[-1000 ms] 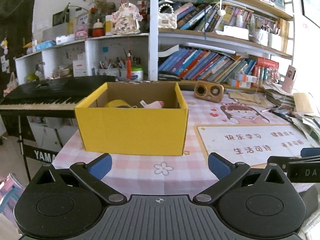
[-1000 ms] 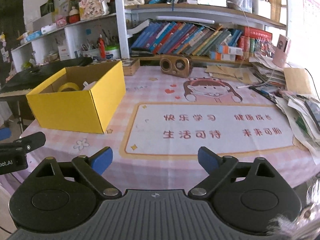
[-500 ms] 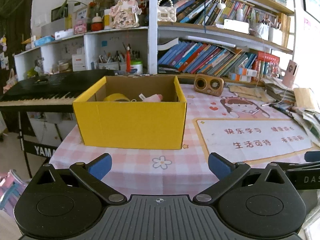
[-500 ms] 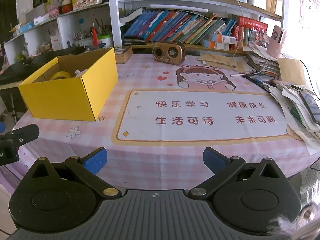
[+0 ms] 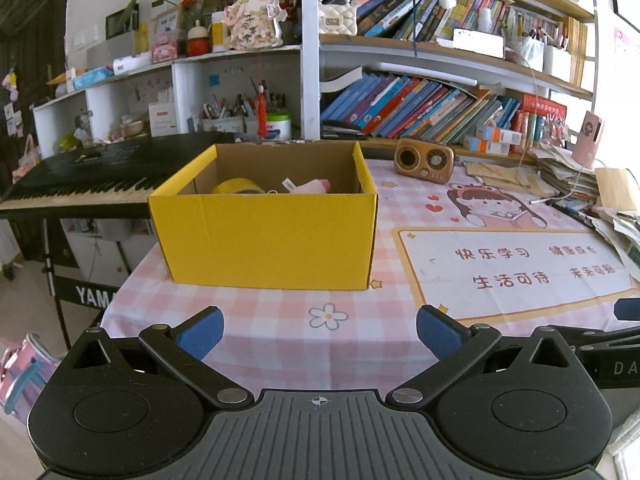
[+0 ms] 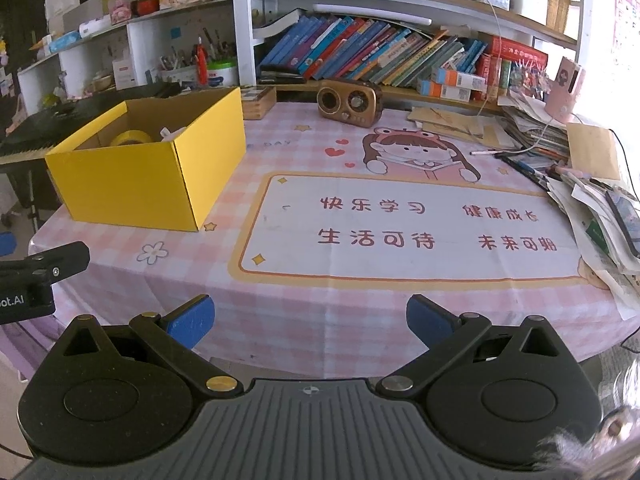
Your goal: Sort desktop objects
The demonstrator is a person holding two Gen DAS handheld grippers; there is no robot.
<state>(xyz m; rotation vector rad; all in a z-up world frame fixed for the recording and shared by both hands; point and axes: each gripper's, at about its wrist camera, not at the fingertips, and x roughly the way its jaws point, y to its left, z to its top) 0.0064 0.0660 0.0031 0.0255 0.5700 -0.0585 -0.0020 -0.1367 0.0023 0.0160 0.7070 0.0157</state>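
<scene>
I count one yellow box ahead of my left gripper, to the left of my right gripper. Inside it I make out two things: one yellow tape roll and one pink item with a white tag. Farther ahead sits one brown retro speaker. One printed desk mat lies straight in front of my right gripper. Beyond the box's left side stands one black keyboard. That makes two grippers, both with jaws spread wide and nothing between them.

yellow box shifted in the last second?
No. The yellow box has its front corner still by the same star print on the tablecloth.
</scene>
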